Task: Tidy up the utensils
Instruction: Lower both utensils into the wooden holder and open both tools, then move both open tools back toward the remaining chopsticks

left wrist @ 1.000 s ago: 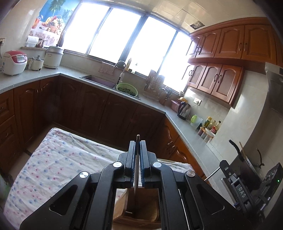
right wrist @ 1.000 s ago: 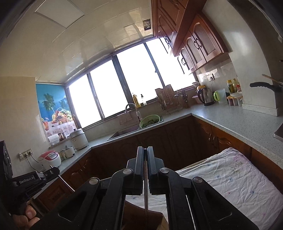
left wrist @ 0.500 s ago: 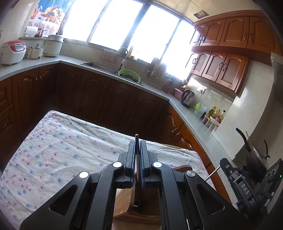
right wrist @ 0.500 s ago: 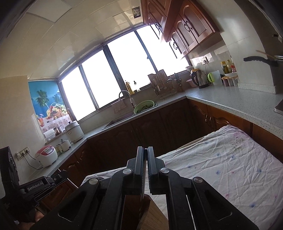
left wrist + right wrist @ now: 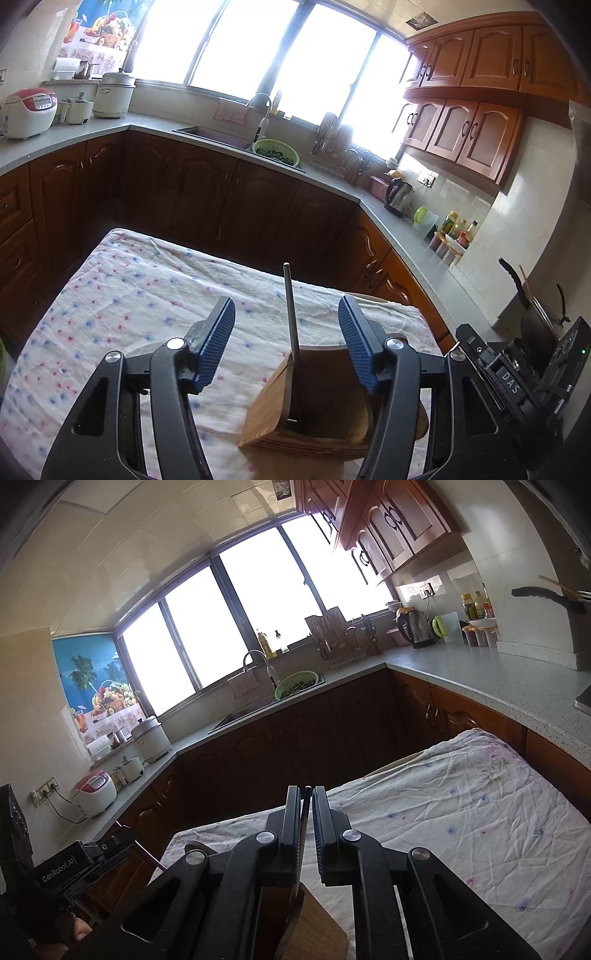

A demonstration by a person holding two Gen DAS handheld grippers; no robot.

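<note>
Progress: one thin metal utensil (image 5: 291, 328) stands in the wooden holder (image 5: 325, 398), leaning on its rim, so that piece reads as placed. Your left gripper (image 5: 287, 341) has its fingers spread wide on either side of the rod, touching nothing. Your right gripper (image 5: 306, 823) has fingers pinching a second thin dark utensil (image 5: 305, 812) just above the holder (image 5: 314, 926); that one is not yet dropped in. Other utensils left: none visible.

Materials: slim round steel rod, layered light-wood block with curved dark-stained back, ribbed blue finger pads (image 5: 216, 347), wrinkled floral cloth (image 5: 122, 295) on the table.
</note>
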